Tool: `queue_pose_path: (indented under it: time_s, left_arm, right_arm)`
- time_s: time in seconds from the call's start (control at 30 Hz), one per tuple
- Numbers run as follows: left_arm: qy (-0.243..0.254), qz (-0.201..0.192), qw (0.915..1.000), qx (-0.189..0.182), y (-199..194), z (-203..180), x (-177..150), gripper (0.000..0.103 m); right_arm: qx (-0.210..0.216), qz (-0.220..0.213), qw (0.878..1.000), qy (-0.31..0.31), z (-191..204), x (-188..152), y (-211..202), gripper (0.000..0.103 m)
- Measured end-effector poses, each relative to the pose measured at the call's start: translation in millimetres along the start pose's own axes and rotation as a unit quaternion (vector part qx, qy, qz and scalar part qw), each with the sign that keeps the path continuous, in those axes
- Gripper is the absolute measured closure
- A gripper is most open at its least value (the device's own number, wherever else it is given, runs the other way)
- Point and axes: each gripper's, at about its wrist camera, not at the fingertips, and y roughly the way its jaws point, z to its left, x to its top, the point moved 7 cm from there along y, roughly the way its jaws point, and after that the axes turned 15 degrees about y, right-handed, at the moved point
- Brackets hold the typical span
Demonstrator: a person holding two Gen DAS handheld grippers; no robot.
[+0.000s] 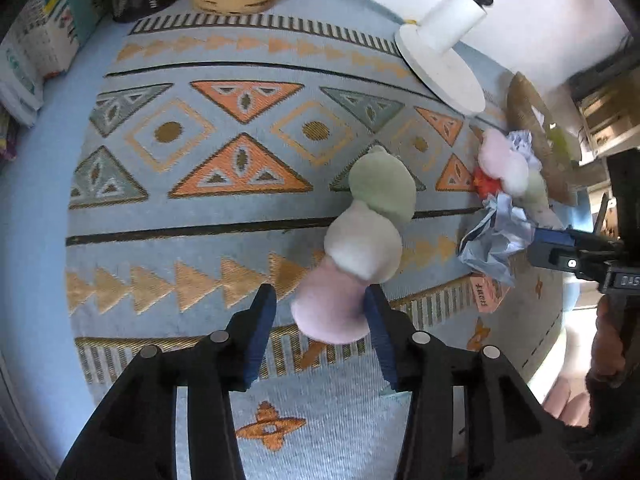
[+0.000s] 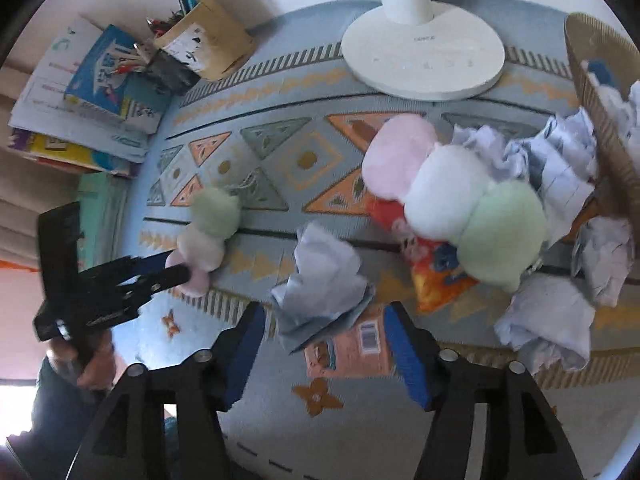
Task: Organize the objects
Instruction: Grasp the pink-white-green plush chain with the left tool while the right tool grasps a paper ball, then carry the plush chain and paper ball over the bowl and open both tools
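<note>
A plush dango skewer (image 1: pixel 362 240), green, white and pink, lies on the patterned mat (image 1: pixel 200 200). My left gripper (image 1: pixel 320 308) is open, its jaws on either side of the toy's pink end; the right finger touches it. The toy also shows in the right wrist view (image 2: pixel 208 232). My right gripper (image 2: pixel 324 328) is open around a crumpled pale blue paper (image 2: pixel 320 284). A second plush dango skewer (image 2: pixel 452 196) lies on a red snack packet (image 2: pixel 432 272). Several crumpled papers (image 2: pixel 548 320) lie around it.
A white lamp base (image 2: pixel 424 56) stands at the mat's far edge. A cardboard basket (image 2: pixel 608 112) with papers lies tipped at right. Books (image 2: pixel 92 96) and a pen holder (image 2: pixel 188 44) sit at far left. A small pink box (image 2: pixel 352 348) lies under the right gripper.
</note>
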Motion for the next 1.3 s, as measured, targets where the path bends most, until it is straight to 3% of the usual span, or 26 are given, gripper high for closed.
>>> queue_pose_path:
  time_s: [0.1, 0.17, 0.33, 0.4, 0.47, 0.5, 0.53, 0.6, 0.73, 0.93, 1.17, 1.3]
  left_arm:
    - [-0.014, 0.004, 0.9999, -0.003, -7, 9, 6, 0.06]
    - [-0.005, 0.003, 1.0, 0.0, -11, 8, 11, 0.06]
    - [0.072, 0.025, 0.9965, 0.033, 0, -15, 29, 0.06]
    - [0.094, 0.036, 0.994, 0.042, 10, -22, 32, 0.06]
    - [0.097, 0.046, 0.9937, 0.032, 20, -29, 31, 0.058]
    - [0.098, 0.044, 0.9935, 0.036, 21, -31, 31, 0.058]
    - [0.105, 0.039, 0.9926, 0.046, 22, -33, 30, 0.058]
    - [0.125, 0.026, 0.9902, 0.056, 21, -40, 30, 0.074]
    - [0.123, 0.014, 0.9898, 0.07, 14, -46, 34, 0.075]
    - [0.107, -0.052, 0.9929, 0.003, -25, -85, 73, 0.075]
    - [0.197, -0.083, 0.9763, -0.035, -19, -197, 158, 0.074]
    - [0.241, -0.087, 0.9653, -0.05, 5, -259, 205, 0.074]
  right_arm:
    - [0.026, 0.011, 0.999, 0.024, 5, 0, 7, 0.041]
    - [0.011, 0.008, 0.999, 0.039, 0, 3, 13, 0.041]
    - [-0.009, 0.002, 0.999, 0.044, 5, 12, 28, 0.041]
    - [-0.035, -0.001, 0.999, 0.035, 6, 13, 34, 0.057]
    - [-0.033, 0.0, 0.999, 0.036, 5, 13, 35, 0.06]
    - [-0.03, -0.006, 0.999, 0.035, 5, 13, 32, 0.074]
    - [-0.028, -0.011, 0.999, 0.03, 5, 13, 29, 0.08]
    - [-0.018, -0.02, 0.999, 0.024, 5, 12, 21, 0.085]
    - [0.005, -0.049, 0.999, 0.023, 6, 12, -8, 0.085]
    - [0.026, -0.106, 0.993, 0.052, -25, 19, -77, 0.085]
    - [-0.029, -0.211, 0.97, 0.114, -119, 50, -176, 0.085]
    - [-0.095, -0.249, 0.953, 0.142, -177, 75, -213, 0.085]
